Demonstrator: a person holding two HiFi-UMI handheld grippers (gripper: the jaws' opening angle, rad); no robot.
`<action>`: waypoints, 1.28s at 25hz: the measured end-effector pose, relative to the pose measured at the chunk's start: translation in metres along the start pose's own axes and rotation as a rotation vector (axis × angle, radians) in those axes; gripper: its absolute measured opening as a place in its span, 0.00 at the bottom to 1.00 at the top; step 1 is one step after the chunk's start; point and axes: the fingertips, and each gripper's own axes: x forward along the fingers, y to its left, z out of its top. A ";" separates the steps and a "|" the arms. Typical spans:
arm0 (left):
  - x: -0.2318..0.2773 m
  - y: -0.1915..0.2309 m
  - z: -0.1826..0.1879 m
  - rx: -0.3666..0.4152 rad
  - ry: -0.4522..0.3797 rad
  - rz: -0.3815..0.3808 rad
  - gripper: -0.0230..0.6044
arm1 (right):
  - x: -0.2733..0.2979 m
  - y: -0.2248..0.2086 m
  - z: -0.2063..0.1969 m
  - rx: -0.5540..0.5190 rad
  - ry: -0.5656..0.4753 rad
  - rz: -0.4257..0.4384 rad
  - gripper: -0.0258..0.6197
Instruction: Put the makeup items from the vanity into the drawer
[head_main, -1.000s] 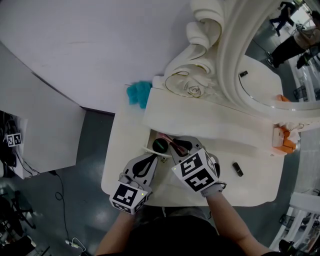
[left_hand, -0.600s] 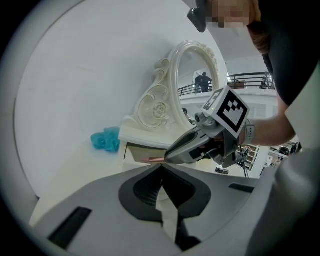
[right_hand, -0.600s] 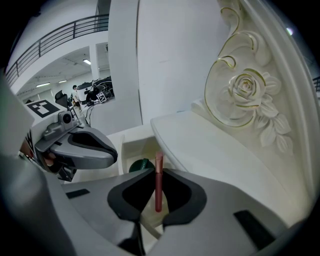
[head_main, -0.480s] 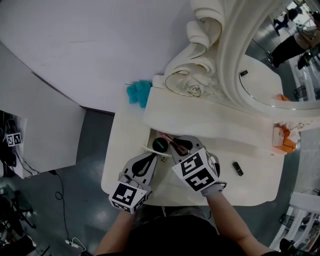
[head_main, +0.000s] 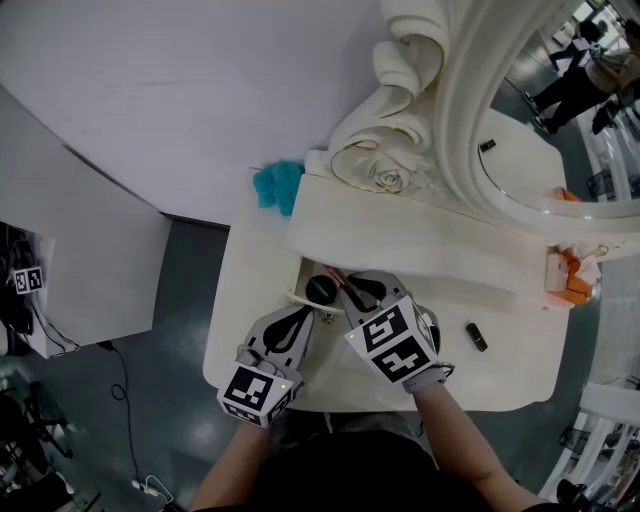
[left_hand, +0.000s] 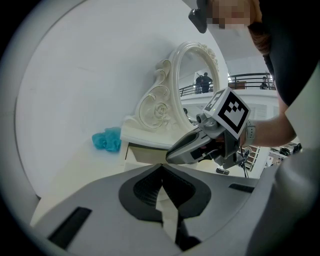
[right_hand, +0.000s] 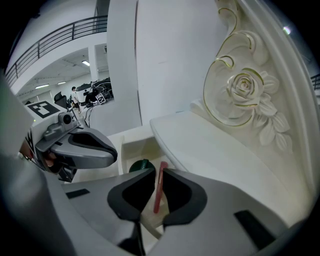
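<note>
The vanity's small drawer (head_main: 298, 275) stands open at the left of the cream top, with a dark green round item (head_main: 319, 290) lying inside. My right gripper (head_main: 347, 291) hovers over the drawer's right part, shut on a thin red makeup pencil (right_hand: 159, 186) that pokes forward between its jaws toward the drawer (right_hand: 131, 146) and the green item (right_hand: 141, 165). My left gripper (head_main: 303, 319) rests just in front of the drawer, jaws closed together with nothing in them (left_hand: 161, 168). The right gripper (left_hand: 200, 145) shows just ahead of it in the left gripper view.
A small black item (head_main: 476, 338) lies on the vanity top to the right. A teal fluffy object (head_main: 278, 186) sits at the back left, and orange things (head_main: 572, 281) at the far right. The ornate mirror frame (head_main: 400, 120) and raised shelf (head_main: 400, 235) stand behind the drawer.
</note>
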 end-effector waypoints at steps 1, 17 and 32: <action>0.000 0.000 0.000 0.000 0.000 0.000 0.06 | 0.000 0.000 0.000 0.000 0.000 0.000 0.13; 0.001 -0.003 0.002 0.002 -0.002 -0.005 0.06 | -0.006 0.005 0.001 -0.014 -0.019 0.018 0.10; 0.005 -0.019 0.004 0.035 0.007 -0.021 0.06 | -0.026 0.010 0.002 -0.011 -0.097 0.038 0.07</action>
